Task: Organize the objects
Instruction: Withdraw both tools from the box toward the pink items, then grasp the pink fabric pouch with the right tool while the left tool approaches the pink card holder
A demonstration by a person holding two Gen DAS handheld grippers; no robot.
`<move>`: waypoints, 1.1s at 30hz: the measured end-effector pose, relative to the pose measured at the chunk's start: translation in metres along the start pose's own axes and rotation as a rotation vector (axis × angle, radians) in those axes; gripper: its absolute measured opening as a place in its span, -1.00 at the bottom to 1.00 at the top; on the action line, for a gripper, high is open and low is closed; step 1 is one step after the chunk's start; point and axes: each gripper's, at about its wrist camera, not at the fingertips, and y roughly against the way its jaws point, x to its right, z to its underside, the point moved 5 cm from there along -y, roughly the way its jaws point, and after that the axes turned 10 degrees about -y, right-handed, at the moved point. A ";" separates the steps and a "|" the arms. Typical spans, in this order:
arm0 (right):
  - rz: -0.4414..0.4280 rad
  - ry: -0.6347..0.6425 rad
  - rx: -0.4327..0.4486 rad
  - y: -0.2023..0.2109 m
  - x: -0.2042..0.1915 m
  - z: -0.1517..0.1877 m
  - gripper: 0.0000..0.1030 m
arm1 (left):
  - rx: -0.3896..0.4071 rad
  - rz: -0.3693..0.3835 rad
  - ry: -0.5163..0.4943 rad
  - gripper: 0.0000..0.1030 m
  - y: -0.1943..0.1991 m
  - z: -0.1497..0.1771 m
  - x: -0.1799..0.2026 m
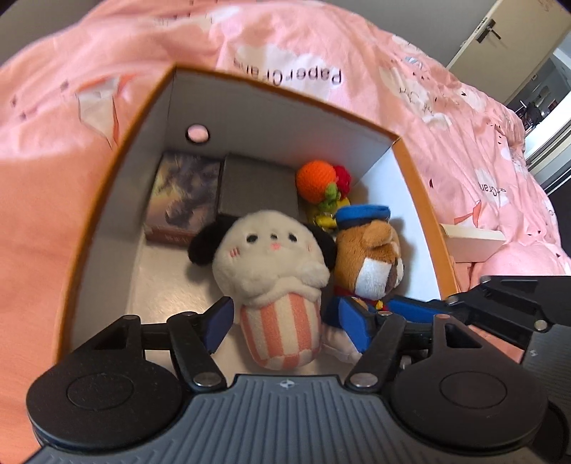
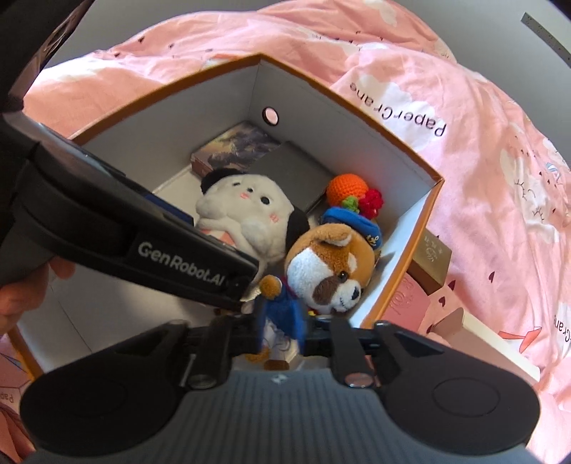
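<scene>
Plush dog [image 1: 274, 271] stands between the left gripper [image 1: 285, 324]'s released jaws, inside the box [image 1: 107, 200].

We've got a pink duvet [image 1: 321, 39] with white clouds and "PaperCrane" printed on it filling most of the background. Top right there's a cream door [image 1: 514, 25] with a dark handle [image 1: 490, 30], and we can see into a dim room beyond it.
</scene>
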 end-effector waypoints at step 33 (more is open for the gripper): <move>0.019 -0.741 0.219 0.029 0.115 0.077 -0.02 | 0.138 0.100 -0.564 0.03 0.026 -0.023 0.132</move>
